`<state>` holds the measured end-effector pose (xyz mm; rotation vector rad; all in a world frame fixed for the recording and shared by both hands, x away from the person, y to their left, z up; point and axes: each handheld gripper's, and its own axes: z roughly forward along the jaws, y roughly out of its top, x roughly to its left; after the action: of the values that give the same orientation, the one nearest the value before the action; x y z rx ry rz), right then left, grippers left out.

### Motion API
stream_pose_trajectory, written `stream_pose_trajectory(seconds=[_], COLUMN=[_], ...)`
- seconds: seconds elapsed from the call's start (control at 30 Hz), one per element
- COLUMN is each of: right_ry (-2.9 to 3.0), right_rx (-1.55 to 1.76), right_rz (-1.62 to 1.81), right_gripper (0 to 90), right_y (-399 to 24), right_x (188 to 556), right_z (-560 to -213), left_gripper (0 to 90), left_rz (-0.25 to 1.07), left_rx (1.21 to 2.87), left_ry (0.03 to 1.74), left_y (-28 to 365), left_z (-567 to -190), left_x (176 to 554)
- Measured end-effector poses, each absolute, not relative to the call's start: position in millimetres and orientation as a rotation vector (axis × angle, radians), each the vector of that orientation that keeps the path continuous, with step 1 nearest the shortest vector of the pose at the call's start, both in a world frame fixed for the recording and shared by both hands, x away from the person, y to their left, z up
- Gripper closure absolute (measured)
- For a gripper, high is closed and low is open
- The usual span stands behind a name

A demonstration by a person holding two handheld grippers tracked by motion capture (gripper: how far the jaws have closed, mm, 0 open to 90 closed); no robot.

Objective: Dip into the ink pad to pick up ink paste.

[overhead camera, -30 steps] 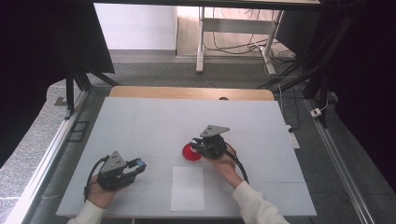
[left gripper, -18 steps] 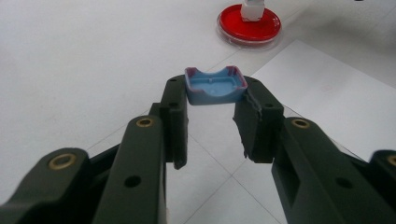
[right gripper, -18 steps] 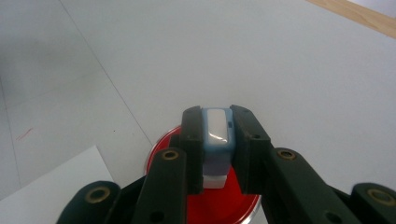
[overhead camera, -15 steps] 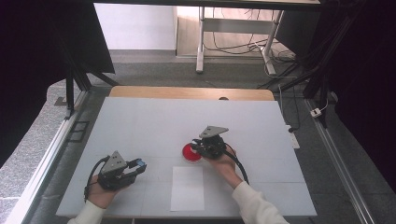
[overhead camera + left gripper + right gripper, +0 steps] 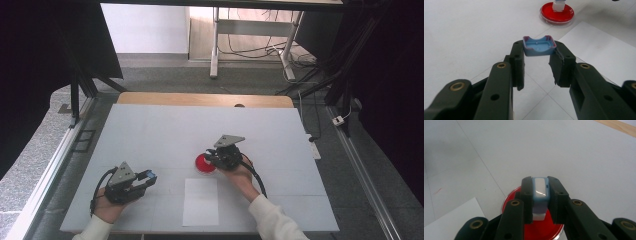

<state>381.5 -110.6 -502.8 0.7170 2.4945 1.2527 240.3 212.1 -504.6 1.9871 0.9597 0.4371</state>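
The left gripper (image 5: pixel 142 178) lay low over the table (image 5: pixel 150 130) at about seven o'clock in the high view, its hand (image 5: pixel 107 207) under it and the forearm coming in from the bottom edge. Its jaws pointed toward three o'clock and were clamped on a small blue cap (image 5: pixel 539 45), hollow side up, held at the very tips. The right gripper (image 5: pixel 207 156) sat near the table's middle, hand (image 5: pixel 239 172) behind it, the white sleeve (image 5: pixel 272 220) running toward five o'clock. Its jaws pointed toward nine o'clock and were closed on a pale blue stamp (image 5: pixel 540 192), whose lower end stood on the red ink pad (image 5: pixel 204 163). A white paper sheet (image 5: pixel 201 201) lay just at six o'clock of the pad, between the two hands.
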Motion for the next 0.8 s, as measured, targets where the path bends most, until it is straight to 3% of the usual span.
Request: stream_pose_trajectory(seconds=[0.8], right_ry=[2.502], right_rx=[0.680], right_rz=[1.192], right_gripper=[75.4], right_y=[-107.8], right_x=[378.9], right_z=[-505.3], left_gripper=[65.5], left_rz=[0.439], left_rx=[1.988], left_ry=[0.957], left_y=[211.0], left_z=[-504.1], left_x=[239.6])
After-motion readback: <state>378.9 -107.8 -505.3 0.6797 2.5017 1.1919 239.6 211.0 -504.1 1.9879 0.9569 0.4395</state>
